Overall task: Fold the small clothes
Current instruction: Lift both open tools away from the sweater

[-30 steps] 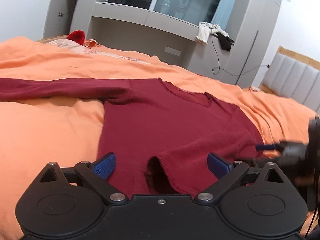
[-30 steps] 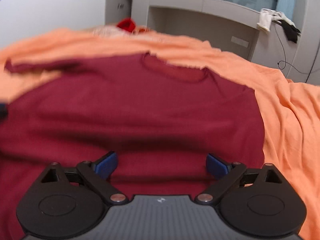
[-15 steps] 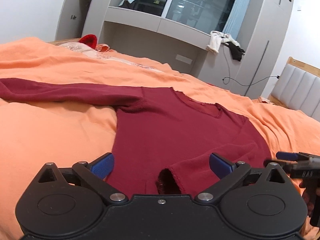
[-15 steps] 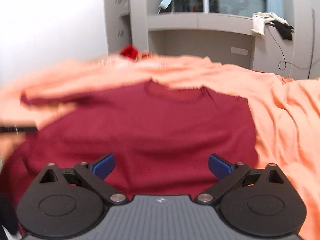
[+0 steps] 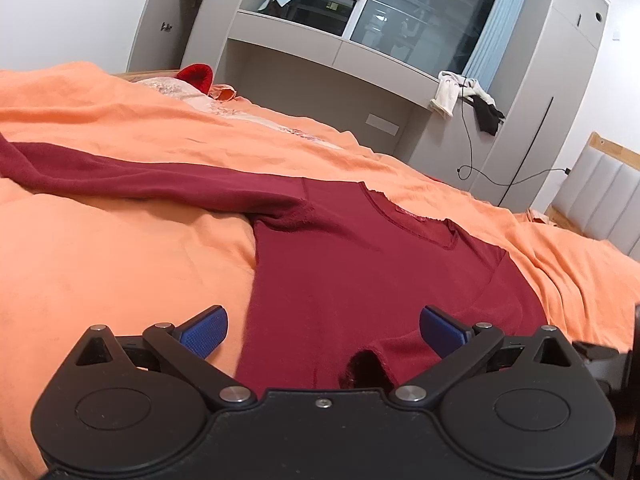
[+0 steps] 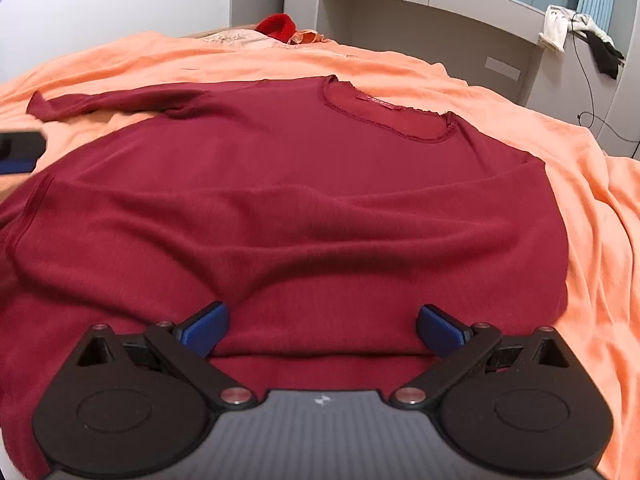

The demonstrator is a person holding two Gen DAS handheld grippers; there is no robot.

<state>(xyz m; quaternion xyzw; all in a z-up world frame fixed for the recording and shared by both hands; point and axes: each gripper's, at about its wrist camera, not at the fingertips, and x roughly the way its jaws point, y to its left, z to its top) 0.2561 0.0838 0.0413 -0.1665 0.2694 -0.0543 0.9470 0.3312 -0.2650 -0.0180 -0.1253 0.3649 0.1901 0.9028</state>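
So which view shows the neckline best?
Right wrist: the neckline faces the camera, its whole curve and label visible. Left wrist sees it obliquely from the side, foreshortened.

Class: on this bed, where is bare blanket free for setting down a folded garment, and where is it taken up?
Free: the orange blanket below the outstretched sleeve, left of the maroon top; also the blanket strip right of the top. Crowded: the middle under the top, and the far corner by the red item.
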